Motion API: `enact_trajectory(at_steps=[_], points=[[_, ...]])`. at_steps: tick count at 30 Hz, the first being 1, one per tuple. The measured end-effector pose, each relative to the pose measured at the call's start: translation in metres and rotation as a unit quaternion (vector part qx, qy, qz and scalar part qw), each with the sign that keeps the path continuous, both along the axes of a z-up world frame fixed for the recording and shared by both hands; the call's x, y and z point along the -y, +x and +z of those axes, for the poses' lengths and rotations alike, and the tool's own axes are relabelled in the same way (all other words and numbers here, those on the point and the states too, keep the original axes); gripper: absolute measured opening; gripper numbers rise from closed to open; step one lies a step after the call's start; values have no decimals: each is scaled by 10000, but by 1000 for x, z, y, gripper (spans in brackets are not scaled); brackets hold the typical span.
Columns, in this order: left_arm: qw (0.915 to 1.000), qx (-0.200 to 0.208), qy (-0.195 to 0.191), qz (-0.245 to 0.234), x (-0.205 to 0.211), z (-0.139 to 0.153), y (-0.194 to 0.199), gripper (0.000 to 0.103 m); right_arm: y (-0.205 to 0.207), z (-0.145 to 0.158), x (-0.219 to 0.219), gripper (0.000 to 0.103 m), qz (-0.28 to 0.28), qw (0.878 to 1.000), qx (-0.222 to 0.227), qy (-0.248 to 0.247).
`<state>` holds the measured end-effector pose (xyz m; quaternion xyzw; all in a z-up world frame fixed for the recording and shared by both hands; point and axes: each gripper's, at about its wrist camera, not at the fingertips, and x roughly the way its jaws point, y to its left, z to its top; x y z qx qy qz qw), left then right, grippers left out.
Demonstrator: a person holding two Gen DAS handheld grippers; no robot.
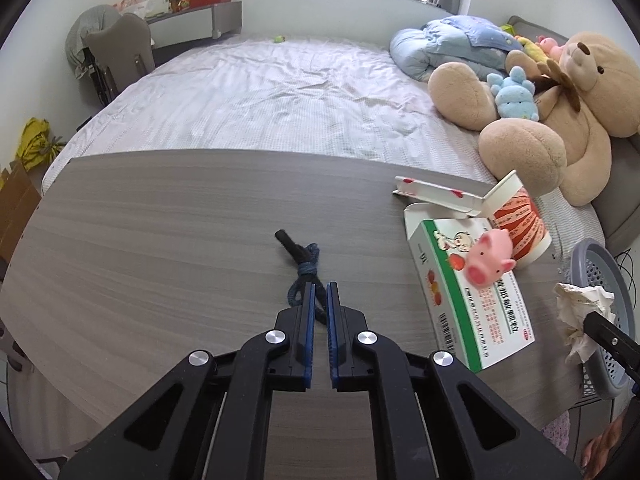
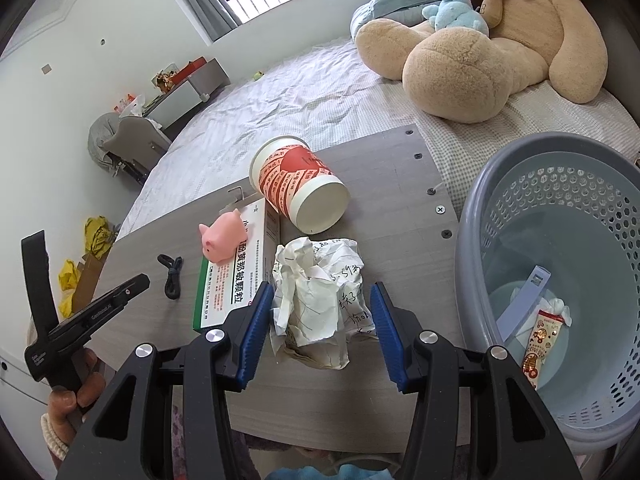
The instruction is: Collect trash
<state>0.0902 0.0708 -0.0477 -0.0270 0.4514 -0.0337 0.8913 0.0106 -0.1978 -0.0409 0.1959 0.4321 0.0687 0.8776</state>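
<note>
Grey wood-grain table (image 2: 384, 184) fills mid-frame in both views, bed (image 1: 256, 92) behind it, window at top. Crumpled paper (image 2: 316, 300), white with handwriting I can't read, sits lower centre in the right view, between the spread fingers of the right gripper (image 2: 320, 320); pads don't visibly press it, so it looks released. In the left view the same wad shows at the right edge, above the basket rim.

Left gripper (image 1: 319, 304) is bottom centre of its view, jaws nearly closed with a thin gap, tips over the near end of a dark cord (image 1: 301, 268); can't tell if it's pinched.

Grey perforated basket (image 2: 472, 240) is at lower right of the right view, holding a snack wrapper (image 2: 540, 344) and some paper.

Box (image 2: 236, 272), green and white with Chinese print, lies left of the wad, pink pig (image 2: 222, 238) on top. Cup (image 2: 300, 188), red and white, lies on its side beyond it. Teddy bear (image 2: 500, 40) is upper right on the bed.
</note>
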Motion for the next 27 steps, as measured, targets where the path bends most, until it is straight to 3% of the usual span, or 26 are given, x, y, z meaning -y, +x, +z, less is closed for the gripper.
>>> enact_trajectory(at_steps=[4, 7, 9, 11, 22, 25, 27], points=[[9999, -97, 1, 55, -3, -5, 5, 11, -1, -1, 1, 49, -22, 10000, 3, 7], [9999, -104, 25, 102, -5, -9, 8, 25, 0, -2, 2, 49, -22, 10000, -7, 10], [9998, -60, 16, 174, -7, -12, 12, 44, 0, -4, 2, 49, -11, 10000, -28, 7], [9997, -46, 67, 251, -7, -15, 15, 50, 2, -6, 2, 49, -7, 10000, -61, 11], [9991, -198, 242, 303, -1, -35, 37, 48, 7, -13, 2, 49, -21, 9999, -158, 12], [9990, -189, 310, 253, 3, -37, 38, 37, 8, -13, 3, 49, -37, 9998, -176, 11], [9992, -163, 317, 197, 4, -37, 39, 13, 8, -13, 4, 49, -50, 9998, -182, 11]])
